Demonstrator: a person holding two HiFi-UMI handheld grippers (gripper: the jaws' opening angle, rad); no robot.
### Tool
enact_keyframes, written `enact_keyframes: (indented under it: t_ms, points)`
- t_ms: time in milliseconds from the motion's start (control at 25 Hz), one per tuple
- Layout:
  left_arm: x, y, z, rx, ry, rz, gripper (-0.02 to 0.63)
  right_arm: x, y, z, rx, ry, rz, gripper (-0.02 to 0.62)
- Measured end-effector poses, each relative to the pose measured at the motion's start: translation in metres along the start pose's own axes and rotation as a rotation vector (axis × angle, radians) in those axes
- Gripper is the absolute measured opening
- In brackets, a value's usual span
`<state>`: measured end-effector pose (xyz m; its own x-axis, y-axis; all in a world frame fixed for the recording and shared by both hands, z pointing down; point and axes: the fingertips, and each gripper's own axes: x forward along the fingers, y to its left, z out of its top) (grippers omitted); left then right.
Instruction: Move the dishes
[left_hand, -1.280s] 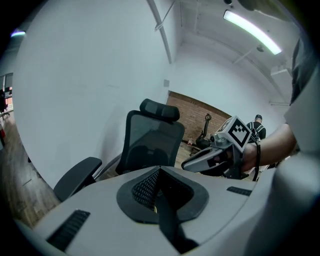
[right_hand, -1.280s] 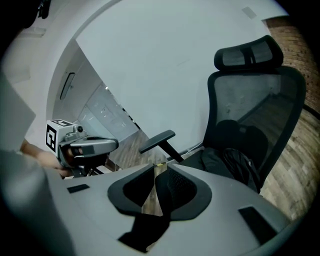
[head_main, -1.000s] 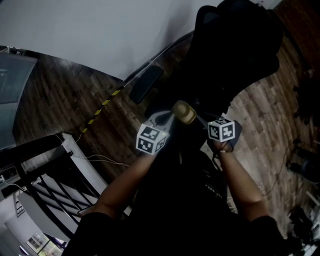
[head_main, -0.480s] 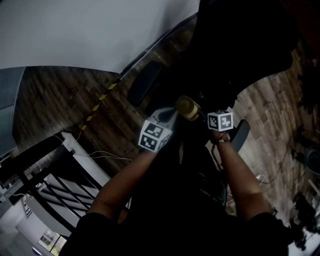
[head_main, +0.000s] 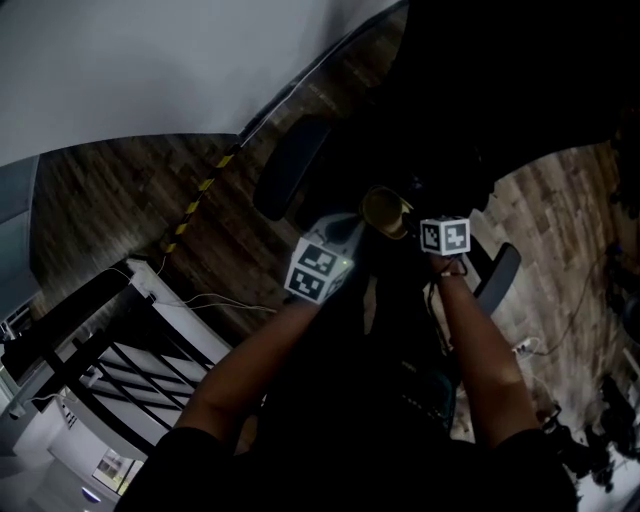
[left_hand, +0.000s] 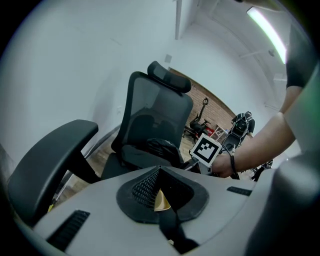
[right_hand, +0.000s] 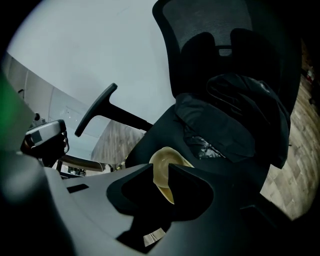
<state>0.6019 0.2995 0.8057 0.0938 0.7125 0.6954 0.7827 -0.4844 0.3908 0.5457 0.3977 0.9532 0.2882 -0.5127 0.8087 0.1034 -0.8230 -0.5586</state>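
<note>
A pale olive-yellow dish hangs between my two grippers above a black office chair. In the head view my left gripper grips its left side and my right gripper its right side. In the left gripper view my left gripper is shut on a thin golden edge of the dish. In the right gripper view my right gripper has its jaws closed on the rim of the dish. Most of the dish is hidden behind the jaws.
A dark bundle like a bag or cloth lies on the chair seat. The armrests stick out on both sides. Around the chair is wooden floor with yellow-black tape, and a white rack stands at the lower left.
Both grippers have sunk toward the chair with the dish between them. The chair and its armrests now show nearer and larger. The grip on the dish looks the same.
</note>
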Motion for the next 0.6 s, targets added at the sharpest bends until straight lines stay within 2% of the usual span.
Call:
enact_keyframes:
  t_ms: [600]
  points:
    - [0.042,0.023,-0.031,0.048,0.105,-0.052,-0.009,0.064,-0.047,-0.034,0.146,0.070,-0.001,0.092]
